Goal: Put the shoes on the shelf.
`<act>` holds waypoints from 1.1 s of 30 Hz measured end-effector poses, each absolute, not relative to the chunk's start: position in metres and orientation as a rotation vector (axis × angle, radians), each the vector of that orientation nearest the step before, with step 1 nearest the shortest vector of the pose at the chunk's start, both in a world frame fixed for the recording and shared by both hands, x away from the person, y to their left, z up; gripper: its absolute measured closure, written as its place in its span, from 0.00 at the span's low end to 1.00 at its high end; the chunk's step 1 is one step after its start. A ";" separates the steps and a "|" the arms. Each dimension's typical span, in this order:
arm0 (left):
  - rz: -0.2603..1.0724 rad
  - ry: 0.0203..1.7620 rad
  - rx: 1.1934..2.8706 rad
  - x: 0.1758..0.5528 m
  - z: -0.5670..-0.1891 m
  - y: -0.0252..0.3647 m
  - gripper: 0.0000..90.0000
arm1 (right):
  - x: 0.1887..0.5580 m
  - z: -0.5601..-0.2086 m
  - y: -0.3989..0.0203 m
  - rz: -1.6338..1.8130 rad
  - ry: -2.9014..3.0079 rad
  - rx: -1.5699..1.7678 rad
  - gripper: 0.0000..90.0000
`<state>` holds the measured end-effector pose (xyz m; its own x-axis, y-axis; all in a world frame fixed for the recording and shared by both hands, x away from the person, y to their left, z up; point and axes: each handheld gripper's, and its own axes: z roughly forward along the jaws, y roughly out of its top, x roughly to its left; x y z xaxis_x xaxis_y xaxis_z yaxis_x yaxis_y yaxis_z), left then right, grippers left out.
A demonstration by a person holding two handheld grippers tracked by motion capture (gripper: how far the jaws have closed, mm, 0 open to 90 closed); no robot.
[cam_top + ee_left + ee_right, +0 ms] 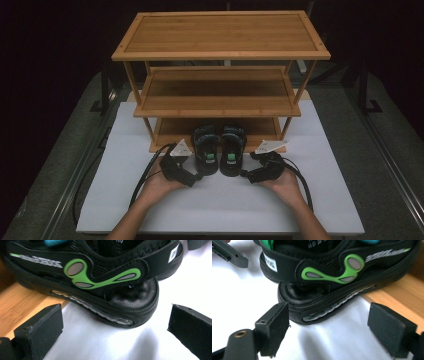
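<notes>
Two black sandals with green trim stand side by side, the left one (206, 148) and the right one (232, 148), toes on the bottom shelf (170, 129) of a bamboo rack, heels on the white mat (220, 207). My left gripper (196, 176) is at the left sandal's outer heel, open. In the left gripper view its jaws (113, 315) stand wide apart just short of that sandal's heel (100, 277), touching nothing. My right gripper (244, 175) sits at the right sandal's outer heel, open too. In the right gripper view its jaws (327, 308) flank that sandal's heel (332, 272) without pressing on it.
The three-shelf bamboo rack (220, 37) stands at the mat's far edge, its upper two shelves bare. The bottom shelf's wooden edge (22, 307) (402, 295) runs right beside each gripper's outer jaw. A jaw of the other gripper (229, 255) shows beyond the sandals. Dark floor surrounds the mat.
</notes>
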<state>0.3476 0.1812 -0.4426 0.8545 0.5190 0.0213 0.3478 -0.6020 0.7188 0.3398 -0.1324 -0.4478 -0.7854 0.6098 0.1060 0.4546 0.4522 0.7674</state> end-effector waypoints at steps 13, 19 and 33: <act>0.328 0.609 2.306 0.353 -0.454 0.168 0.00 | 0.337 -0.453 -0.109 1.181 2.521 0.840 0.16; 0.375 0.601 2.258 0.357 -0.450 0.167 0.00 | 0.342 -0.452 -0.105 1.181 2.511 0.848 0.16; 0.303 0.595 2.141 0.372 -0.444 0.176 0.06 | 0.358 -0.442 -0.103 1.249 2.475 0.851 0.15</act>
<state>0.3717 0.1763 -0.4437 0.8563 0.5165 0.0016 0.3053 -0.5085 0.8051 0.3582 -0.1034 -0.4415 -0.8013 0.5965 0.0454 0.3908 0.4645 0.7946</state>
